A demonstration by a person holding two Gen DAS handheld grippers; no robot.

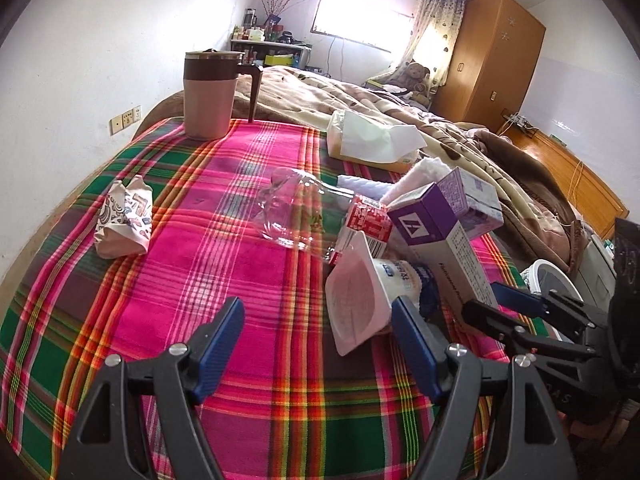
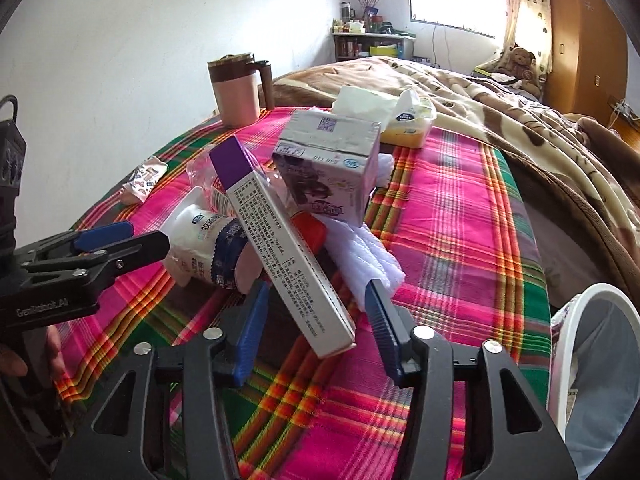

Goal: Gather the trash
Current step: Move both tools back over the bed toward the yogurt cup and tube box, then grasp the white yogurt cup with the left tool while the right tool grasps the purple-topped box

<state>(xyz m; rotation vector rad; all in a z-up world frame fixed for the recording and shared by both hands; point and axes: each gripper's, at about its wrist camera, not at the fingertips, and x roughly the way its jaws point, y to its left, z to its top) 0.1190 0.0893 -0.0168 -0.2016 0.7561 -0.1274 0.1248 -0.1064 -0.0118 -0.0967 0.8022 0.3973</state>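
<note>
Lying across a bright plaid cloth at the foot of a bed, the trash sits in one loose heap: a long purple-and-white carton leans over a tipped white yogurt cup, with a purple milk box at its one o'clock and a clear plastic bottle with a red label behind. The right gripper straddles the near end of the carton, its blue pads standing a little off either side of the box, so the jaws are partly spread and not pressing on it. The left gripper hovers with its jaws wide and empty, the yogurt cup just off its right finger at about one o'clock. A crumpled patterned wrapper lies apart at ten o'clock in the left wrist view, and a pink mug stands upright at eleven o'clock near the far edge. A pack of tissues rests at one o'clock. The white rim of a bin shows at four o'clock in the right wrist view, beside the cloth's edge.
</note>
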